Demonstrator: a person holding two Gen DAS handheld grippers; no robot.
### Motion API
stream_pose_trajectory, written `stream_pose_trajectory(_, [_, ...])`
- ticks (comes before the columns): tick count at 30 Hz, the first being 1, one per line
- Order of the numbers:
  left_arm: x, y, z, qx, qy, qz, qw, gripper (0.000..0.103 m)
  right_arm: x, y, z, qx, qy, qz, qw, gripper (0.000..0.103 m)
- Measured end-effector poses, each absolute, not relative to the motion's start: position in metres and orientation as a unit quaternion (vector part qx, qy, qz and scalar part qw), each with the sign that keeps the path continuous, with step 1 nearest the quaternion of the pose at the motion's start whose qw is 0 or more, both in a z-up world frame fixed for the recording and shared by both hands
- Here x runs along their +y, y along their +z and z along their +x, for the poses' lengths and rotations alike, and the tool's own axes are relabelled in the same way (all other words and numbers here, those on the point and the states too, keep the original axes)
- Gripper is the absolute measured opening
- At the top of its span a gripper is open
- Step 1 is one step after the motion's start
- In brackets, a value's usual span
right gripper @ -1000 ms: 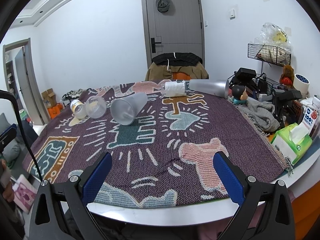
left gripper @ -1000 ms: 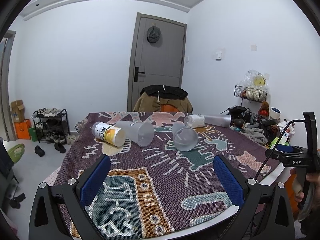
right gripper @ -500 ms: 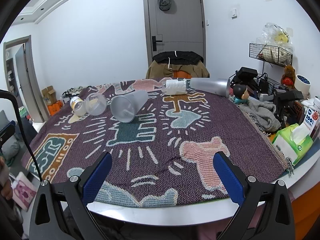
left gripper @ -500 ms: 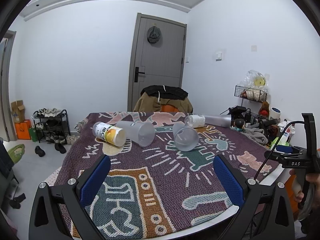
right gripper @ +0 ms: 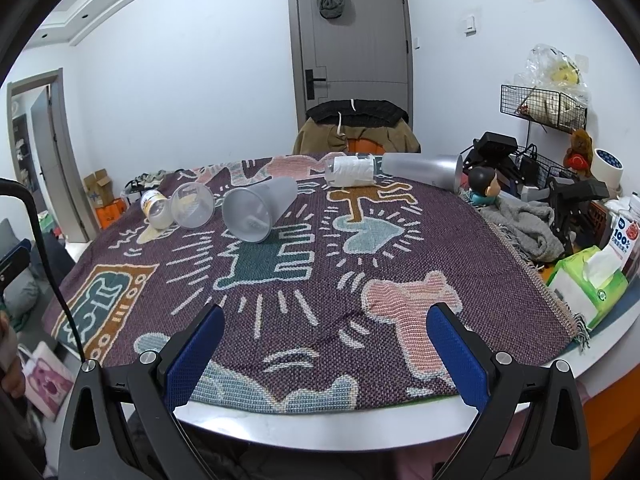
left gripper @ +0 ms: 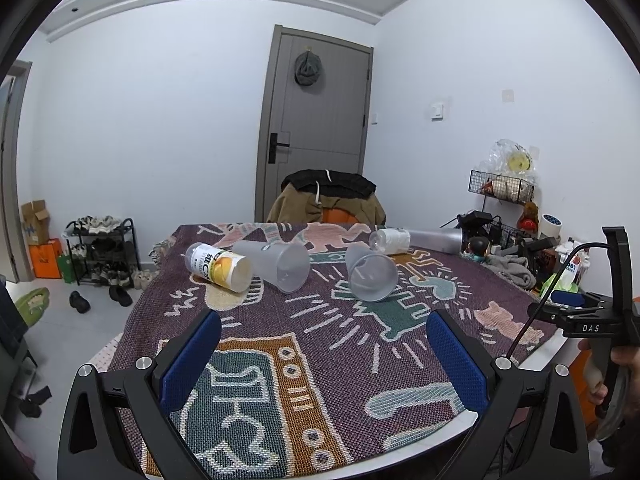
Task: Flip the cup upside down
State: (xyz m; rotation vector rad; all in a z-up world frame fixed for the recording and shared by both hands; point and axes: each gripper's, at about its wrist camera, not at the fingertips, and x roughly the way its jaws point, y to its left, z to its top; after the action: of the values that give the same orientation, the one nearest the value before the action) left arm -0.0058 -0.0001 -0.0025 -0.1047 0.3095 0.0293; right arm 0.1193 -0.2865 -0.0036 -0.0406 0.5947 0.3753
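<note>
Two frosted plastic cups lie on their sides on the patterned cloth. One cup [left gripper: 370, 271] [right gripper: 258, 211] lies mid-table with its mouth toward me. The other cup [left gripper: 278, 264] [right gripper: 193, 205] lies to its left beside a yellow-labelled bottle [left gripper: 218, 266] [right gripper: 154, 208]. My left gripper [left gripper: 322, 356] is open and empty above the near left of the table, well short of the cups. My right gripper [right gripper: 324, 354] is open and empty over the table's near edge. The right gripper's body also shows in the left wrist view [left gripper: 592, 320].
A white-wrapped bottle [right gripper: 352, 170] and a long frosted tumbler [right gripper: 420, 168] lie at the far side. A grey cloth [right gripper: 528, 226], tissue box [right gripper: 588, 284], figurine [right gripper: 482, 186] and clutter crowd the right edge. A draped chair [left gripper: 326, 200] stands behind the table.
Both grippers have crept forward a little toward the cups. The cups and bottles have not moved. Both grippers stay open.
</note>
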Motion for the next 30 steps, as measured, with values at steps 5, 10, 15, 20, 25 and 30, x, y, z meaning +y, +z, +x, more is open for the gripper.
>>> stream_pose_trajectory(5, [0.000,-0.004,-0.005,0.156,0.016,-0.052,0.986,0.103,-0.284,-0.005,0.120,0.294,0.184,-0.024,0.937,0.102])
stream_pose_trajectory(10, [0.001,-0.005,-0.005,0.158,0.014,-0.053,0.986,0.103,-0.283,-0.006,0.120,0.297,0.186,-0.028,0.936,0.102])
stream_pose_trajectory(15, [0.006,-0.006,-0.003,0.161,0.015,-0.058,0.985,0.103,-0.280,-0.003,0.122,0.297,0.184,-0.036,0.936,0.102])
stream_pose_trajectory(20, [0.010,-0.008,-0.002,0.165,0.015,-0.063,0.984,0.103,-0.276,0.004,0.126,0.293,0.184,-0.044,0.937,0.102])
stream_pose_trajectory(25, [0.011,-0.008,0.001,0.170,0.012,-0.059,0.984,0.103,-0.274,0.010,0.128,0.288,0.183,-0.045,0.939,0.102])
stream_pose_trajectory(30, [0.010,0.000,0.013,0.174,0.010,-0.044,0.984,0.103,-0.281,0.015,0.131,0.282,0.178,-0.035,0.942,0.102])
